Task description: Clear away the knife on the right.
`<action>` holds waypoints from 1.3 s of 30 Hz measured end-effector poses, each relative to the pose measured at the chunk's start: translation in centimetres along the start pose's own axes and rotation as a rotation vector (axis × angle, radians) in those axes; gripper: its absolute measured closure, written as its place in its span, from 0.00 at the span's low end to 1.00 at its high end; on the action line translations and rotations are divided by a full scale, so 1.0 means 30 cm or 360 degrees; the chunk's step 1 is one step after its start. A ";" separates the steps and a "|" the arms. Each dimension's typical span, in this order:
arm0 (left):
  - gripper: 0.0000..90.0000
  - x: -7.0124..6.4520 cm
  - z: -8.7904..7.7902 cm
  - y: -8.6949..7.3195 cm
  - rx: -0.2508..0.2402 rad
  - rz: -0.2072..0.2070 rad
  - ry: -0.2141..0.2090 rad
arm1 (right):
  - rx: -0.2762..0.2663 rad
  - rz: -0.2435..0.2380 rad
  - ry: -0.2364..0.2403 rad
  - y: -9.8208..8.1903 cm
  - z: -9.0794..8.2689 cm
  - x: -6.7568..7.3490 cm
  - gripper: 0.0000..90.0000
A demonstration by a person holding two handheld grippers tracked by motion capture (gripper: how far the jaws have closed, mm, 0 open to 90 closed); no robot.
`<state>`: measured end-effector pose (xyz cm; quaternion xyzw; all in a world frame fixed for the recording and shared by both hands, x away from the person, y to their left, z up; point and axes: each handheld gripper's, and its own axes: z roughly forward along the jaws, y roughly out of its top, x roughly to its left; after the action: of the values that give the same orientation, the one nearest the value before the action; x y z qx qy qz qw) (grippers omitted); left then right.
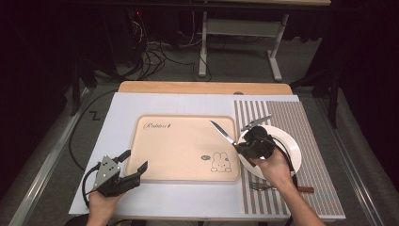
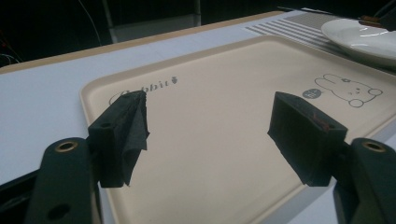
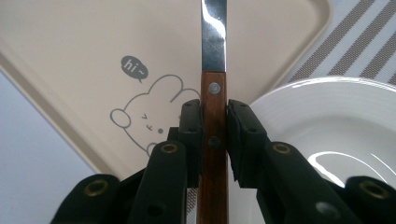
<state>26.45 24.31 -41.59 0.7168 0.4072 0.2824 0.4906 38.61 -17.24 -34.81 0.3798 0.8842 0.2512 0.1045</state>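
A knife with a wooden handle and steel blade [image 1: 221, 129] is held above the right edge of the beige rabbit tray [image 1: 183, 146], blade pointing toward the far left. My right gripper [image 1: 242, 146] is shut on its handle, over the left rim of the white plate [image 1: 288, 141]. In the right gripper view the pads [image 3: 192, 126] press both sides of the handle of the knife [image 3: 214, 88], with the tray [image 3: 93, 46] and the plate [image 3: 327, 121] below. My left gripper [image 1: 135, 161] stands open at the tray's near-left corner, nothing between its fingers [image 2: 123, 135].
The plate rests on a striped placemat [image 1: 310, 117] at the table's right. A fork [image 1: 261, 187] lies on the mat near the front edge, under my right forearm. The tray [image 2: 210, 84] is bare apart from its print. A white sheet [image 1: 113, 122] covers the table.
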 end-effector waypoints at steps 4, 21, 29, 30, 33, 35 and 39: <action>0.32 0.010 0.006 0.000 0.0001 -0.0020 -0.0008 | 0.0027 -0.0022 0.0014 0.018 0.025 0.019 0.88; 0.32 0.009 0.000 -0.001 -0.0017 -0.0043 -0.0013 | 0.0087 -0.0089 0.0084 0.043 0.180 0.107 0.88; 0.32 0.009 0.005 -0.001 -0.0007 -0.0042 -0.0017 | 0.0128 -0.0057 0.0072 0.033 0.212 0.107 0.88; 0.32 0.010 0.005 0.000 -0.0010 -0.0044 -0.0016 | 0.0131 -0.0072 0.0074 0.032 0.217 0.106 0.88; 0.32 0.011 0.006 0.000 -0.0008 -0.0048 -0.0020 | 0.0145 -0.0078 0.0066 0.025 0.231 0.108 0.88; 0.32 0.011 0.005 -0.001 -0.0011 -0.0048 -0.0022 | 0.0157 -0.0076 0.0067 0.022 0.237 0.109 0.88; 0.32 0.010 0.004 0.000 -0.0018 -0.0049 -0.0024 | 0.0173 -0.0086 0.0055 0.017 0.250 0.115 0.88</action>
<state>26.70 24.53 -41.63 0.7096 0.4130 0.2717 0.5021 39.35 -11.70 -40.90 0.3563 0.9081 0.2065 0.0752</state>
